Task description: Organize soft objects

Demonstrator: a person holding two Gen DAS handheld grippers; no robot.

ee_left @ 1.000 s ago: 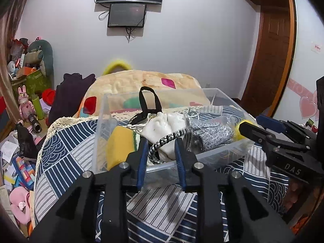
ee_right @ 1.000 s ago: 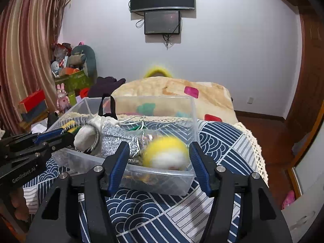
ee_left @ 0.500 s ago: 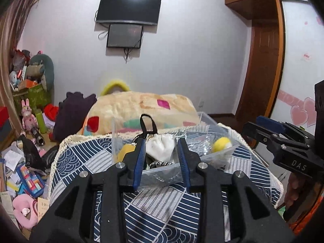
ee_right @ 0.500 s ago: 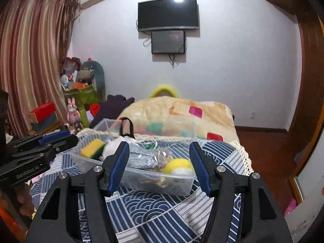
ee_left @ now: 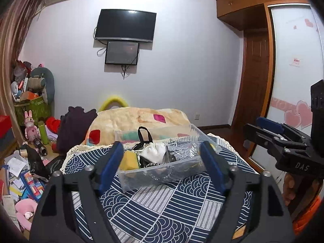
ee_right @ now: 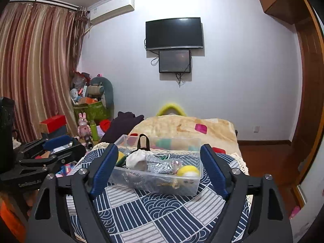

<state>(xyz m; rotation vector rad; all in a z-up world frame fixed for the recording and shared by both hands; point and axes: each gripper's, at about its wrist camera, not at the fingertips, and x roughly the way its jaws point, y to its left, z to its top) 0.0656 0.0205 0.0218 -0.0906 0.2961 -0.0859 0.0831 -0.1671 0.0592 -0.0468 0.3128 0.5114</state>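
Note:
A clear plastic bin stands on the blue patterned cloth. It holds a yellow sponge, a white pouch, a silver knit item, a black strap and a yellow-white plush ball. My left gripper is open and empty, held back in front of the bin. My right gripper is open and empty, also back from the bin. Each gripper shows at the other view's edge.
A beige blanket with coloured patches lies beyond the bin, with dark clothing to its left. Toys, boxes and papers clutter the floor at left. A wooden door and wardrobe stand at right.
Both grippers have pulled back and risen away from the bin. The left jaws have opened wide. The yellow plush ball now lies in the bin.

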